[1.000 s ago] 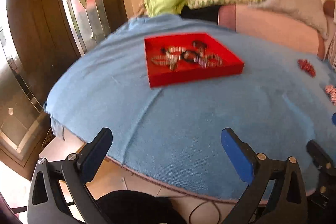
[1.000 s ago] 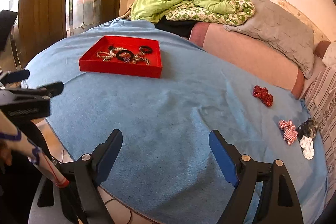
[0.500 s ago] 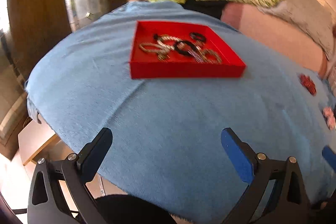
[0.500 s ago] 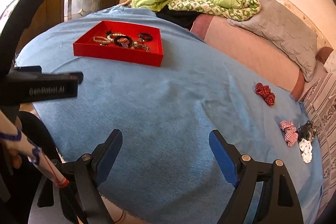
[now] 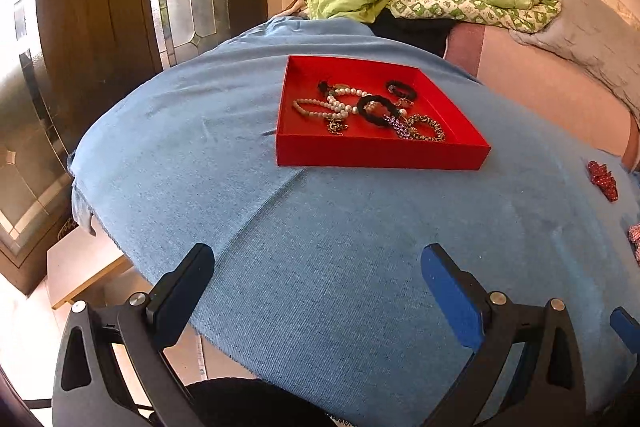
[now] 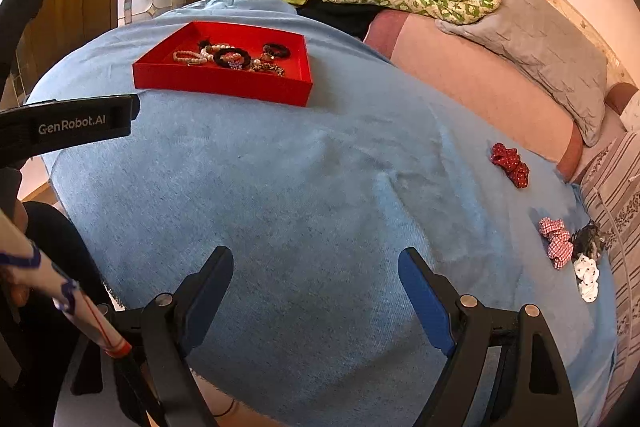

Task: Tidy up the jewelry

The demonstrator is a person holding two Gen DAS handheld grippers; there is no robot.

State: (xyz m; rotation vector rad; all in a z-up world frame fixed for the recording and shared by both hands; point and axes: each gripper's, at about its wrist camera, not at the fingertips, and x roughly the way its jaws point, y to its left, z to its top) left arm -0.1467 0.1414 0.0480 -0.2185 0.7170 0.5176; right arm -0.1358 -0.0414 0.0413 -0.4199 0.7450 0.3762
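Left tool (image 5: 316, 291) swung round toward the red tray (image 5: 380, 157); both tools wide open, empty, approach stage, scrunchies (image 6: 510, 165) need grabbing next.

Checked scrunchie (image 5: 635, 242) edge-cropped, left view

Red tray (image 5: 380, 151), blue cloth (image 5: 360, 247), red dotted scrunchie (image 6: 510, 165)
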